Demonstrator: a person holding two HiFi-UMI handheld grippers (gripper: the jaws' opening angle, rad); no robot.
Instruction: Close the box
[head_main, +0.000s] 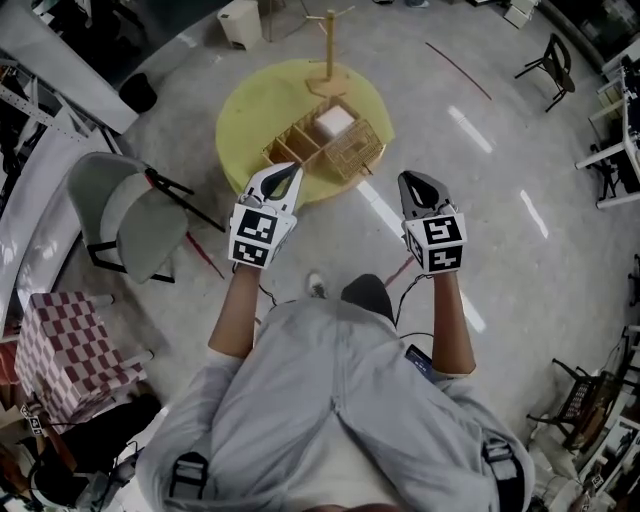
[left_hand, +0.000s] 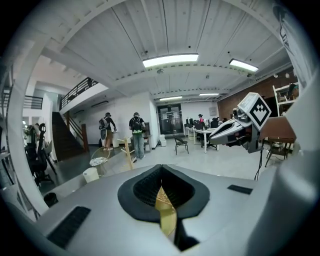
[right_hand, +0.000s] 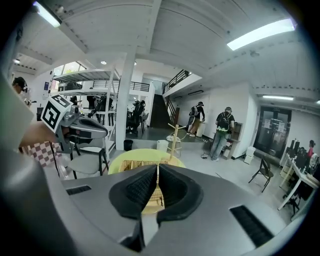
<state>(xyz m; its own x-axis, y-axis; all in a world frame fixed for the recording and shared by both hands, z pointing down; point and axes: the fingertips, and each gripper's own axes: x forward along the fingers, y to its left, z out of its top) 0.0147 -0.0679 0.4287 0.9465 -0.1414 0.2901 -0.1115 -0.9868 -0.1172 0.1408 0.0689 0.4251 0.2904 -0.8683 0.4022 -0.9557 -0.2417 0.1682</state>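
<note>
Box: The woven box (head_main: 300, 150) sits on the round yellow surface (head_main: 250, 110), in front of both grippers. Nothing is touching it. It looks open, and a white thing (head_main: 335, 122) is inside it.
Lid: The flat woven part (head_main: 358, 150) on the box's right side looks like the lid, lying open. I cannot be sure.
Left fingers: The left gripper (head_main: 291, 172) is up in the air by the near edge of the surface. Its fingers are together and hold nothing.
Right fingers: The right gripper (head_main: 413, 182) is in the air too, off to the side of the surface. Its fingers are together and empty.
Wooden stand: A thin wooden stand (head_main: 329, 45) is right behind the box.
Worry, box slides: The box looks light. A hard push on the lid could make the whole box slide away, or bump the stand.
Worry, lid slips: Closed fingers can only push, not hold. The lid could slip off them and flop back open.
Worry, lid stays up: If the white thing sticks up too high, the lid may rest on it and not go flat.
Worry, stand falls: A gripper that reaches too far over the box could knock the stand down.
</note>
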